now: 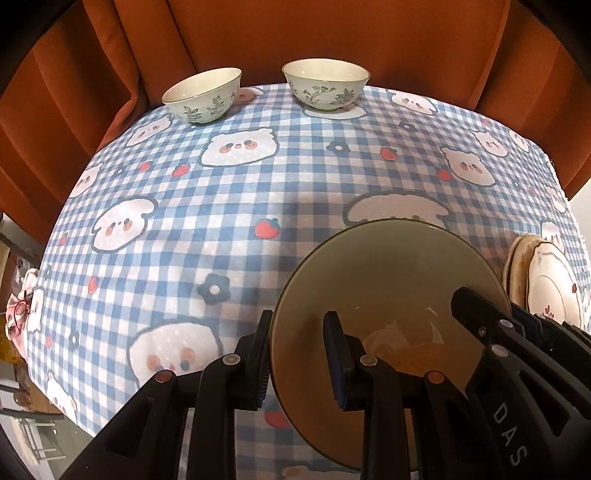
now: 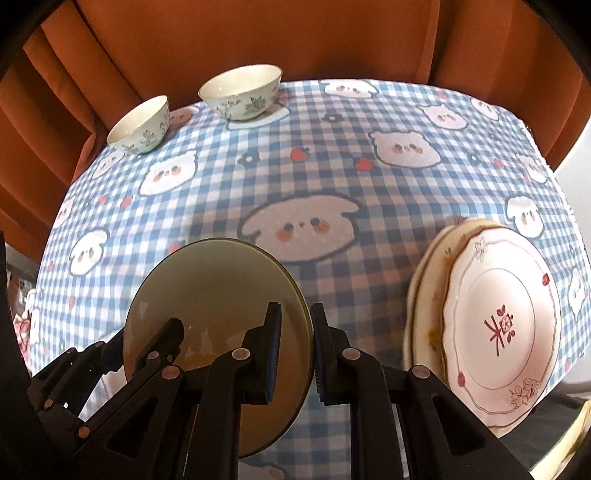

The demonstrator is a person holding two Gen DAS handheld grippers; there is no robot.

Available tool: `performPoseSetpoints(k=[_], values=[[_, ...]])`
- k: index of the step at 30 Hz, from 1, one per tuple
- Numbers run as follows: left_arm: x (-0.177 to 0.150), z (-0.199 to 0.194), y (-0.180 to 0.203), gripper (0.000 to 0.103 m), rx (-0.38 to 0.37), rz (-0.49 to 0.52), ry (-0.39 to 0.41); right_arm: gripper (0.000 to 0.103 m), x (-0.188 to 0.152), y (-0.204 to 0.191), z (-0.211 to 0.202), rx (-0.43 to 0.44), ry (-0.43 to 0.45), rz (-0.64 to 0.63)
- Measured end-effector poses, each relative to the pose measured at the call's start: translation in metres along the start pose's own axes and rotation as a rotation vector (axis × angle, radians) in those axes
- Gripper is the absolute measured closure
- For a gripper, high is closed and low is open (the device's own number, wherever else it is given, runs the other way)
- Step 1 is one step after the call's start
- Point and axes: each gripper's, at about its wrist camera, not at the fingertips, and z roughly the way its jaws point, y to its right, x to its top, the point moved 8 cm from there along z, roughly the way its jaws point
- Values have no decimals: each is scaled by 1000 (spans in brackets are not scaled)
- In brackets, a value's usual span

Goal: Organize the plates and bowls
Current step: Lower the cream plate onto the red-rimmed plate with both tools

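- Step in hand, as I judge it: carrying one dish across the bench, which wears a blue-and-white checked cloth printed with cartoon animals, toward wherever it will be stacked.
- The dish is a round olive-green glazed plate, lifted and tilted, with an orange smear low in its well.
- Both claws hold this plate together. The left claw is narrow, pinching the plate's rim at about 8 o'clock, one finger outside and one inside.
- The right claw is also narrow, clamped on the rim at about 3 o'clock as its own camera sees the plate.
- At 3 o'clock in the left view lies a stack: a white scalloped plate with red flower motifs on top of cream plates beneath; how many lie under it I cannot tell, since only their edges show.
- Two small pale-green ceramic bowls with leaf patterns stand apart from each other at 11 and 12 o'clock, by the bench's far edge, in front of a rust-orange curtain.
- The next move probably calls for levelling the green plate, bringing it over its resting place, and letting go with both claws together so it does not tip.
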Motion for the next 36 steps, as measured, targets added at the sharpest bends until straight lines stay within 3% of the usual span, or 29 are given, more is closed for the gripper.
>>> performPoseSetpoints(k=[9,16,17,18,21,25,26,36], values=[[-10,5,10,77,27,-46,4,84,-6,14,7,28,2,-65],[-17,12,16,61,32,-43,-31,83,-8,18,13,24,-8,-73],[-19,12,17,51,32,-37,-36,82,-10,20,15,17,-14,-72],[-21,12,18,45,30,-35,-36,80,-11,22,17,14,-18,-72],[-26,13,19,39,36,-32,-40,76,-17,25,23,29,-34,-79],[-28,8,16,34,35,-47,-26,43,-20,23,22,34,-28,-89],[-28,7,15,31,38,-52,-21,40,-19,22,21,38,-22,-93],[-21,-15,3,24,45,-56,49,34,-12,7,-3,34,52,-125]])
